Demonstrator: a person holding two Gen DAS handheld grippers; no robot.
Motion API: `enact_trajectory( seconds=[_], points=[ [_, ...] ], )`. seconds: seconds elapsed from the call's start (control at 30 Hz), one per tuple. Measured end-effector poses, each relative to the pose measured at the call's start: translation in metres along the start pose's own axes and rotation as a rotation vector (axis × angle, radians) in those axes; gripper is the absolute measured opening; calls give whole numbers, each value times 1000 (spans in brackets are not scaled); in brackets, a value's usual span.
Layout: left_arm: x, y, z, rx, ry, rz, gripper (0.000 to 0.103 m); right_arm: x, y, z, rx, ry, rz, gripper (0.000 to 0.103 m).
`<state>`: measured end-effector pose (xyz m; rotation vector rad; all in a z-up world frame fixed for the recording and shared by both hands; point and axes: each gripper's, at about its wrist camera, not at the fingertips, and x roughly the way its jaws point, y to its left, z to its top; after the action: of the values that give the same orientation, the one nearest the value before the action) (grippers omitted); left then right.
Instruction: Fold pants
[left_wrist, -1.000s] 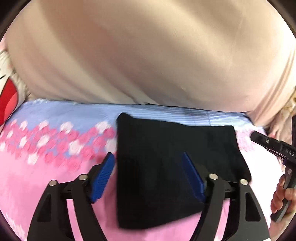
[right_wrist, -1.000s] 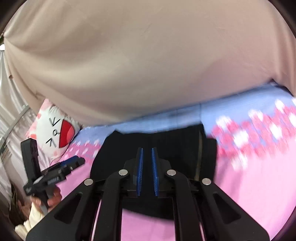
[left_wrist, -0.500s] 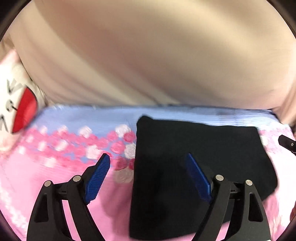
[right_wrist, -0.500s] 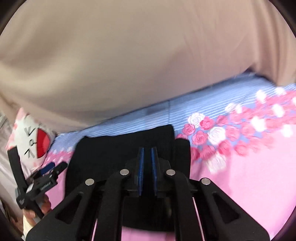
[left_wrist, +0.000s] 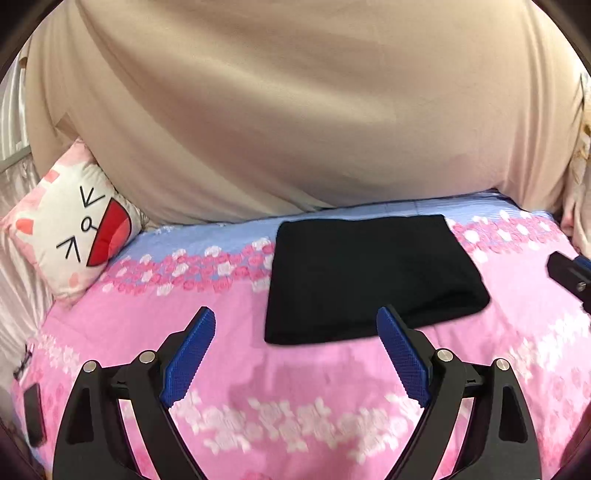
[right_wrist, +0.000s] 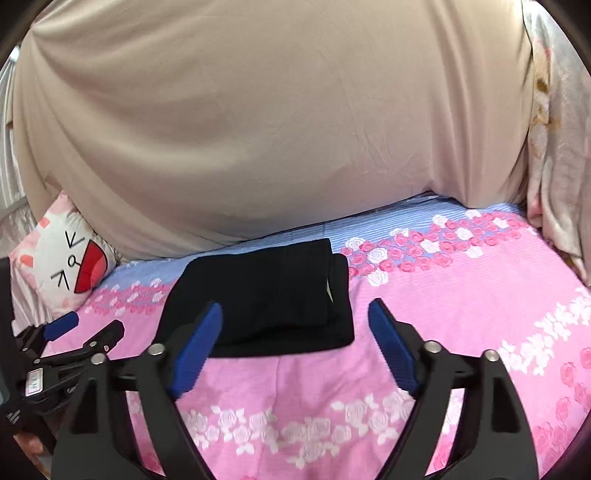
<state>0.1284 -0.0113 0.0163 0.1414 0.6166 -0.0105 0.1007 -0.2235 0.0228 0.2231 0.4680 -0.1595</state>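
Note:
The black pants (left_wrist: 369, 277) lie folded into a flat rectangle on the pink floral bedsheet (left_wrist: 295, 387); they also show in the right wrist view (right_wrist: 266, 299). My left gripper (left_wrist: 295, 332) is open and empty, just short of the pants' near edge. My right gripper (right_wrist: 295, 325) is open and empty, hovering at the pants' near edge, its left finger over the fabric. The right gripper's tip shows at the right edge of the left wrist view (left_wrist: 570, 273). The left gripper appears at the left of the right wrist view (right_wrist: 66, 347).
A beige draped cloth (left_wrist: 295, 110) rises behind the bed. A white and pink cartoon-face pillow (left_wrist: 70, 229) stands at the back left. A floral curtain (right_wrist: 554, 129) hangs at the right. A dark object (left_wrist: 33, 413) lies at the sheet's left edge.
Both grippers have pulled back from the pants toward me. The right gripper, shut earlier, has opened. The folded pants stay on the bed.

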Motion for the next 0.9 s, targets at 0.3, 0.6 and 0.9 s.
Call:
enact_trajectory(
  seconds=[0.3, 0.6, 0.9],
  points=[
    [-11, -13, -29, 4, 74, -65, 87, -8, 7, -22, 11, 38, 6, 86],
    [-5, -14, -43, 12, 111, -83, 87, -7, 16, -30, -5, 48, -20, 90],
    [2, -4, -47, -3, 131, -73, 87, -3, 23, -30, -24, 56, -30, 91]
  ],
)
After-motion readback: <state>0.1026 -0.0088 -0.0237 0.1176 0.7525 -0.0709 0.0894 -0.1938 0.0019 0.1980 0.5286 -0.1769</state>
